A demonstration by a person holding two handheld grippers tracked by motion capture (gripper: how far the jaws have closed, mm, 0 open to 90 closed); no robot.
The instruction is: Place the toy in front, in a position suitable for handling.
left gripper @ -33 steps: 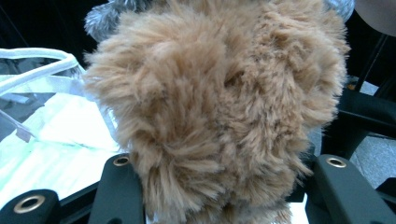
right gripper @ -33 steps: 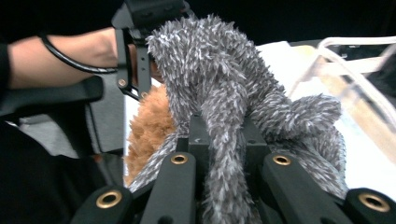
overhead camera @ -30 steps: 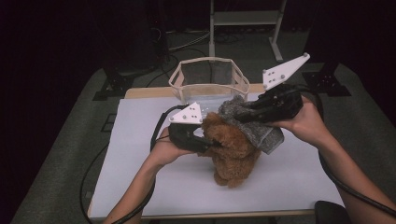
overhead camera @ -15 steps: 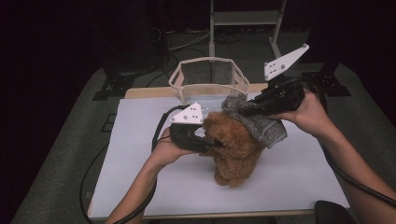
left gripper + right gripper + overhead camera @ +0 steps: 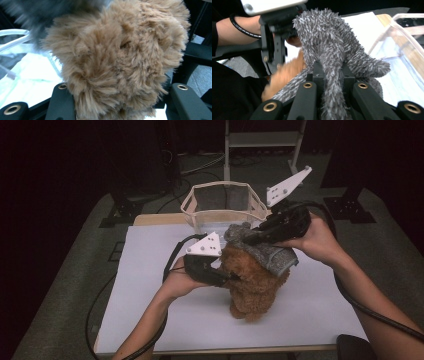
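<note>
Holding the brown plush toy (image 5: 255, 282) upright on the counter (image 5: 150, 320), your left claw (image 5: 231, 278) comes at it from its left side — in the left gripper view the brown fur (image 5: 117, 62) fills the gap between the two black jaws, which stand fairly wide apart and press into the pile on both flanks. So that claw has the toy's body, and the toy stands near the middle of the counter, just in front of the white basket (image 5: 200, 207) at the far edge.

Your right claw (image 5: 246, 240) is up and behind the toy's head, reaching in from the right. It has the grey shaggy cloth (image 5: 272, 255) pinched: in the right gripper view a strand of the grey fabric (image 5: 332, 65) runs straight down between the jaws, which stand close together on it. From above, the rest of the cloth drapes over the toy's top and down its right shoulder, touching the fur.

What the next move turns on is this — the cloth lies above and to the right of the toy, while the toy's long axis stands roughly vertical, tipped slightly toward you. Your right hand is the nearer one to the cloth and already has it; your left is only the anchor. My judgement is that you would draw the cloth across or along that upright axis, and the left claw needs to keep the body from tipping toward the pull; the basket sits just behind, so watch your right elbow room there
</note>
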